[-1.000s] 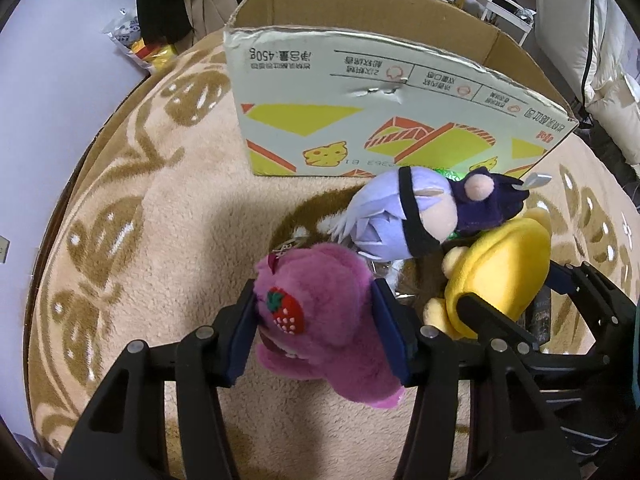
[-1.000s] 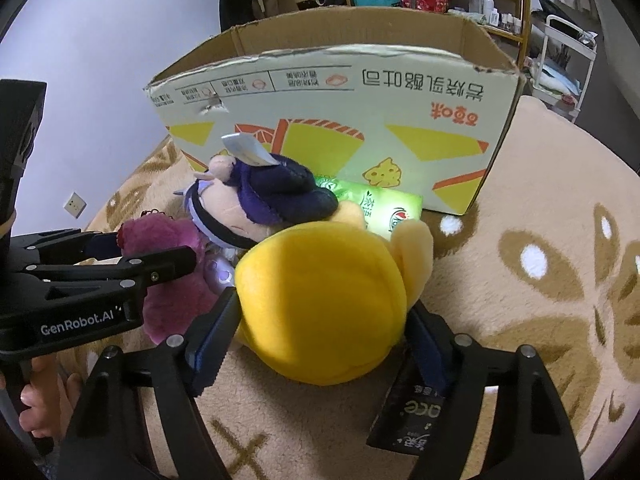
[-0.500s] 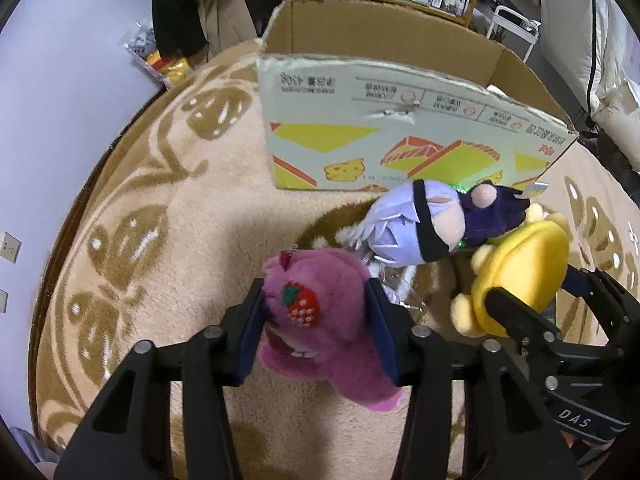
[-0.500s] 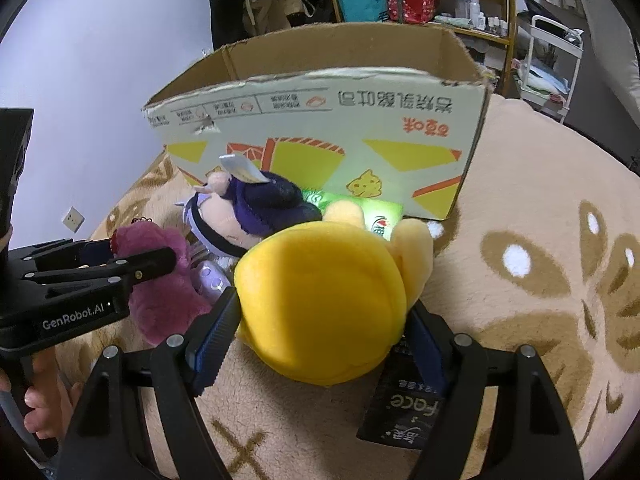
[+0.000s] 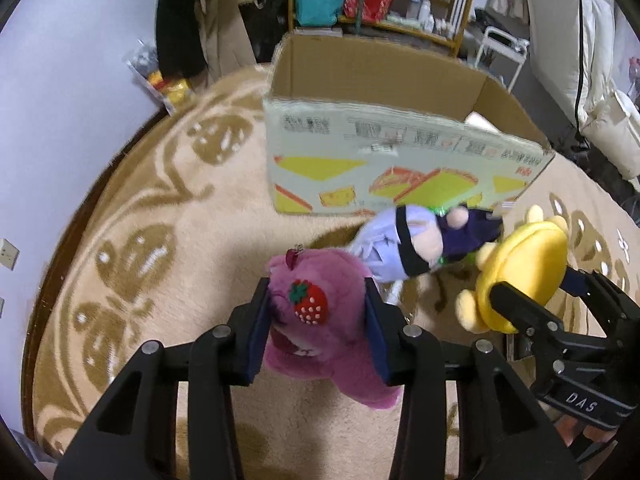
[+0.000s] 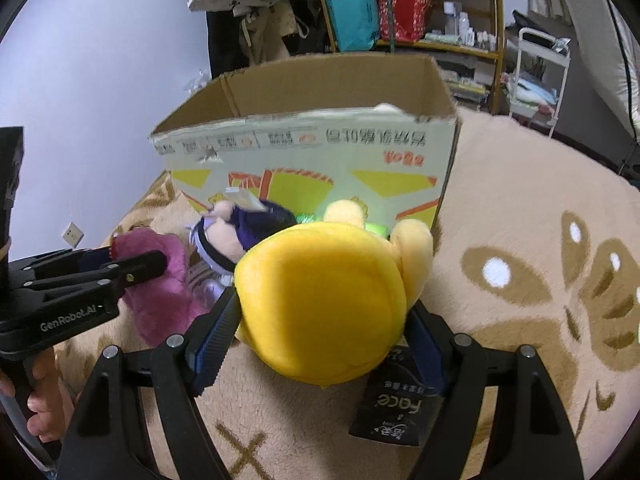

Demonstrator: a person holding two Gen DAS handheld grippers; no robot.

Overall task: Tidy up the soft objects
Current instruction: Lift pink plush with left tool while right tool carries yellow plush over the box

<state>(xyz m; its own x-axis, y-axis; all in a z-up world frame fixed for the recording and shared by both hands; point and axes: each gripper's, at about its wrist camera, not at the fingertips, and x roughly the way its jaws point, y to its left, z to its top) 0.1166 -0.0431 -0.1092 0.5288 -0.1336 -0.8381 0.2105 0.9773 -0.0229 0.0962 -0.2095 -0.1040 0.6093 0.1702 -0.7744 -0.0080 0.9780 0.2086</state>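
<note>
My left gripper [image 5: 316, 320] is shut on a purple plush with a strawberry patch [image 5: 320, 320] and holds it above the rug; it also shows in the right wrist view [image 6: 160, 292]. My right gripper [image 6: 320, 320] is shut on a yellow plush [image 6: 324, 300], seen too in the left wrist view [image 5: 524, 264]. A lilac-and-dark-purple doll [image 5: 416, 244] lies on the rug between them, in front of an open cardboard box [image 5: 384, 160], which also shows in the right wrist view [image 6: 312, 148].
A patterned beige rug [image 5: 140, 220] covers the floor. A black packet [image 6: 396, 408] and a green packet [image 6: 376, 228] lie by the yellow plush. Something pale lies inside the box [image 5: 480, 122]. Shelves [image 6: 420, 8] and hanging clothes [image 6: 248, 8] stand behind the box.
Both grippers have risen with their plushes, lifting them off the rug. The box's open top and inside now show from higher up.
</note>
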